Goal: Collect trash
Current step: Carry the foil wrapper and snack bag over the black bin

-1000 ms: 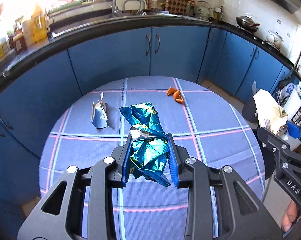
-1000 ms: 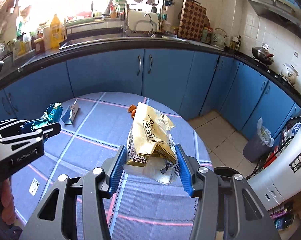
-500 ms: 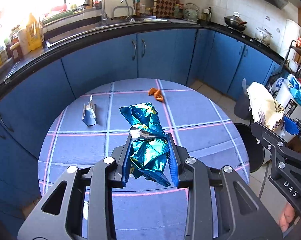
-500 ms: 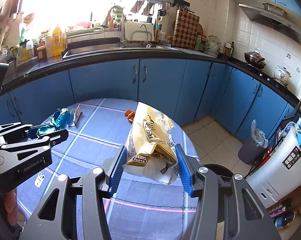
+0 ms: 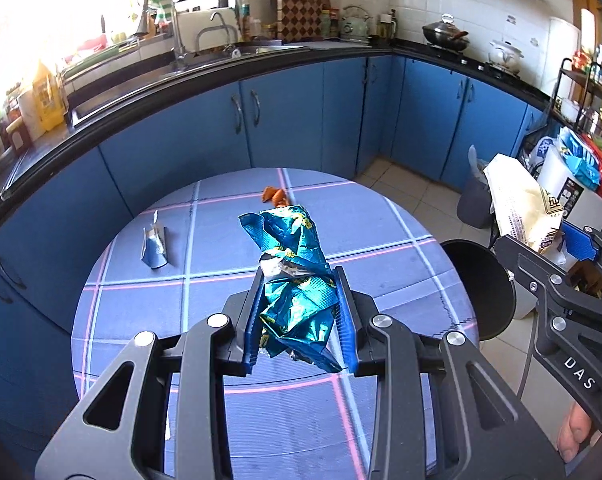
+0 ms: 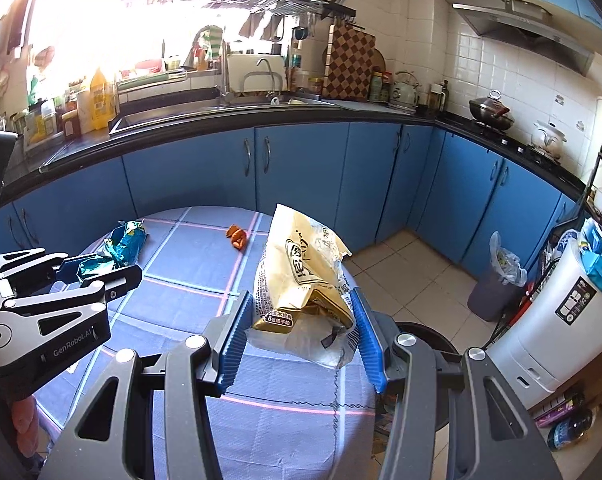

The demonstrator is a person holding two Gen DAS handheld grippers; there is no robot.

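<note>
The left gripper (image 5: pixel 299 312) is clamped on a crumpled teal foil wrapper (image 5: pixel 293 264), its blue pads pressing the crushed foil from both sides while the loose upper end of the wrapper sticks out past the fingertips, held in the air above the round table (image 5: pixel 205 360) with its blue checked cloth. The right gripper (image 6: pixel 301 332) is clamped on a tan snack bag (image 6: pixel 301 268) (printed lettering on its face, a clear plastic patch at the lower end), which stands up between the ribbed blue pads over the table's right-hand edge. In the left wrist view the right gripper shows at the far right with the tan bag in its jaws, above a dark round bin (image 5: pixel 481 280) that stands on the tiled floor just beside the table. Two pieces of trash lie on the cloth: a small torn blue-and-white packet (image 5: pixel 153 246) on the left side and a small orange scrap (image 5: pixel 275 195) near the far edge, well apart from each other. A second grey bin lined with a plastic bag (image 6: pixel 497 284) stands by the blue cabinets (image 6: pixel 301 168). Part of a person's hand (image 5: pixel 577 432) shows behind the right gripper's handle.
</note>
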